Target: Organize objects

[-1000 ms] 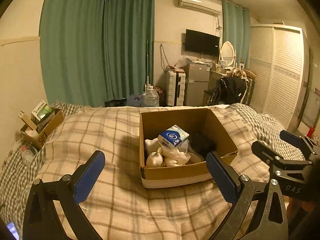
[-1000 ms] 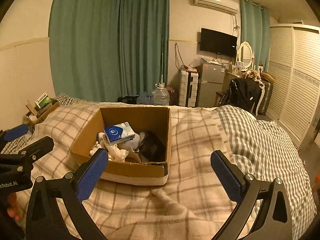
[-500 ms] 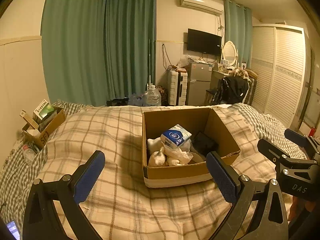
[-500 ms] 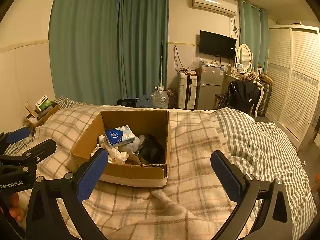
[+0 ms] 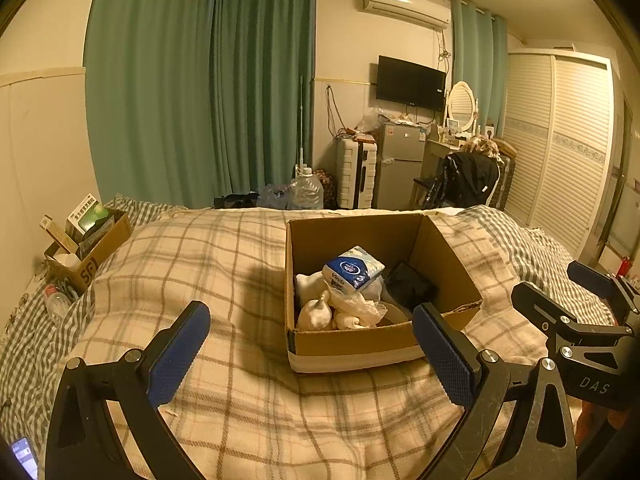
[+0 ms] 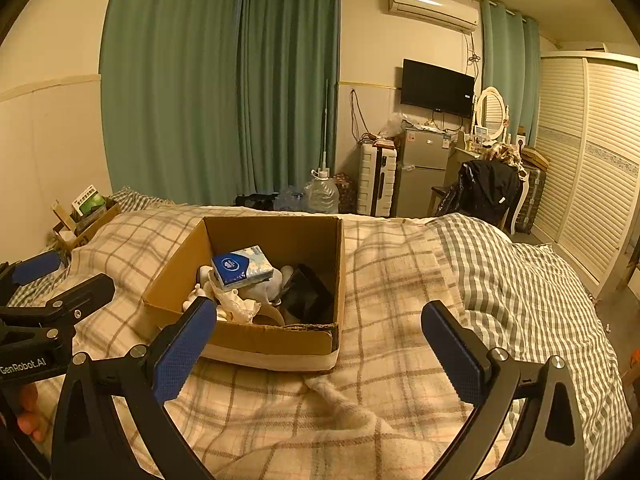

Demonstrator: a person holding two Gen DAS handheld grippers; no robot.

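A bedroom is shown under warm light, with tall green curtains (image 5: 200, 88), a white louvred wardrobe (image 5: 560, 140), a black wall-mounted television (image 5: 411, 81) and a white air conditioner (image 5: 406, 5) above it. Most of the foreground is taken up by a bed covered with a beige plaid blanket (image 5: 208, 264); a grey-and-white checked duvet (image 6: 520, 280) is spread on its right side.

The left gripper (image 5: 311, 348) is held above the blanket with its blue-padded jaws spread wide, nothing between them and nothing touched. The right gripper (image 6: 320, 340) is likewise spread wide and empty, held over the blanket beside the left one.

An open brown cardboard box (image 5: 440, 248) with a white band along its base is set on the blanket just ahead of both grippers. Inside it, a blue-and-white tissue pack (image 5: 352, 268) is seen lying on top of white crumpled bags (image 5: 340, 308), with a black object (image 5: 408, 286) beside them; what the black object is cannot be told. A smaller brown cardboard box (image 5: 100, 248) holding a green-and-white packet is placed at the far left edge of the bed, against the wall.
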